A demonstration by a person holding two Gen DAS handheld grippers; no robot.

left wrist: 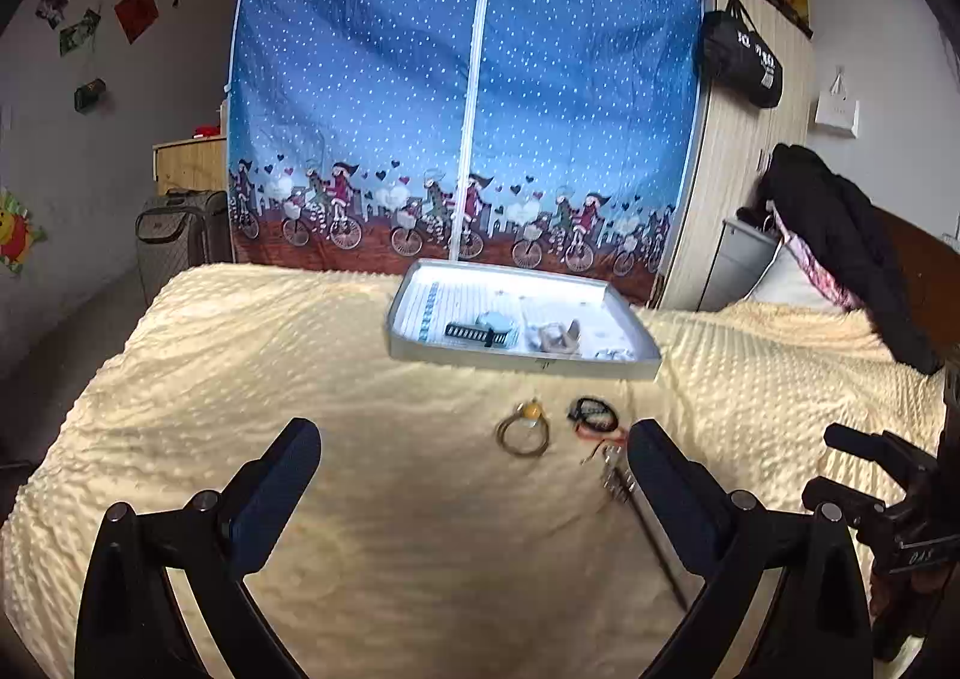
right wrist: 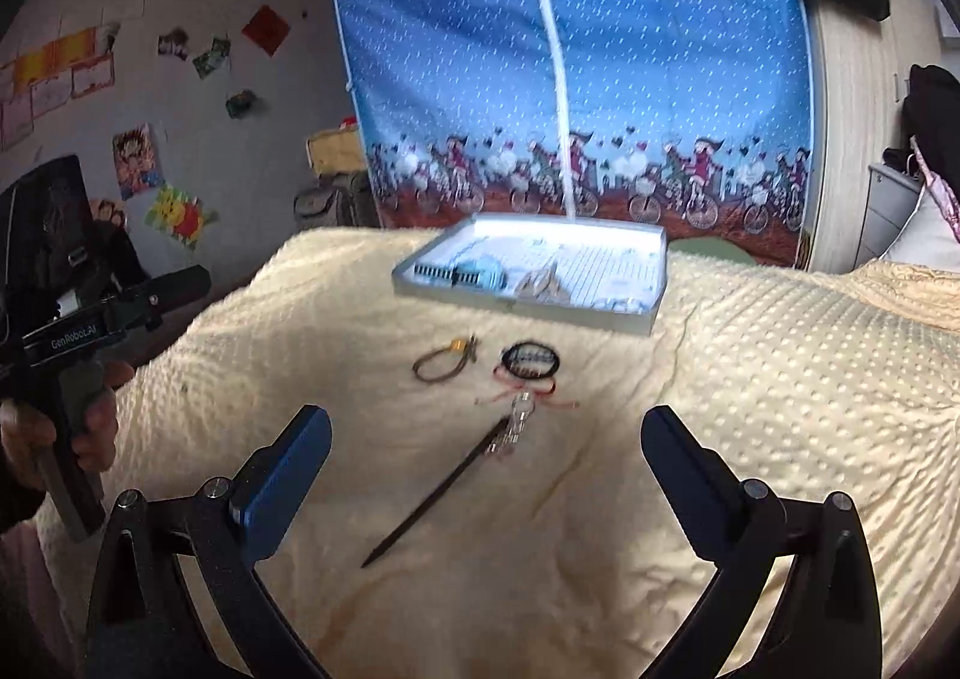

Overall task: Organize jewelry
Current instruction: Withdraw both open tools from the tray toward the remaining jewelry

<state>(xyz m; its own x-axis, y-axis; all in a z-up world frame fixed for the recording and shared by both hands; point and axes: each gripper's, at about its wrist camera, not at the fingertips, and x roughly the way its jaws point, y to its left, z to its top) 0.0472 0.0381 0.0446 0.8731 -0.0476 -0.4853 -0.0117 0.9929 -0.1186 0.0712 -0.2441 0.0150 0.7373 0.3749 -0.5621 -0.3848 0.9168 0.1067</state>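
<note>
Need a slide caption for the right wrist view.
Open right gripper above hair stick and bracelets; tray beyond.

Bed with cream dotted blanket point(right wrist: 750, 379). On it: shallow grey tray point(right wrist: 528, 313) toward the far edge, nearer a gold-brown ring bracelet point(right wrist: 438, 364), black bracelet point(right wrist: 531, 360) with red string, dark hair stick point(right wrist: 438, 499) with silver dangles.

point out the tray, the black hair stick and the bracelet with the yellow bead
tray point(right wrist: 522, 307): right wrist view, on its near grey wall
black hair stick point(right wrist: 432, 499): right wrist view, mid-shaft
bracelet with the yellow bead point(left wrist: 523, 436): left wrist view, on the ring's left edge
</note>
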